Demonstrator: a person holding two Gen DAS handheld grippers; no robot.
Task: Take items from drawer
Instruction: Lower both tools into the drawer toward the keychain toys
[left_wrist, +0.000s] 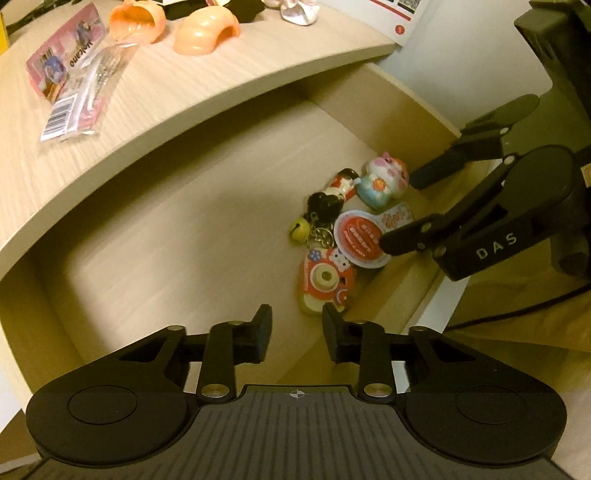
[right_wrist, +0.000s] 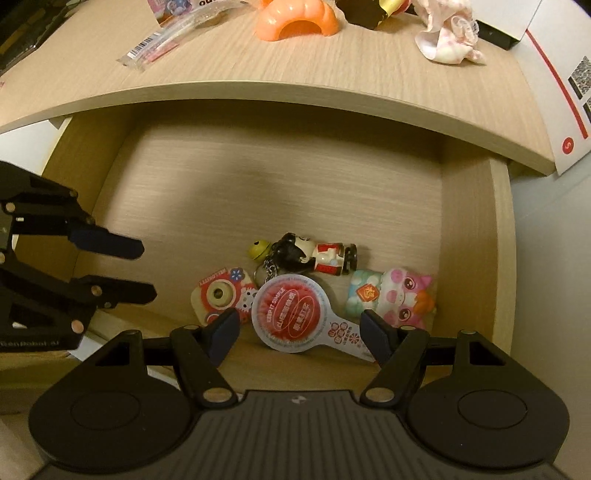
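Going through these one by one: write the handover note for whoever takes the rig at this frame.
Left gripper: open, empty, above the drawer.
Right gripper: open, empty, jaws either side of the round red-and-white tag, not gripping.
In the drawer: camera charm, figurine keychain with bell, pink cat toy.
Done: the drawer stands open.
Left: lift these out.

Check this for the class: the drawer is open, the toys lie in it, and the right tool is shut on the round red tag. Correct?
Not quite. The right tool is open, with the round red tag between its fingers, ungripped, as the right wrist view shows. The drawer is open and the toys lie in it.
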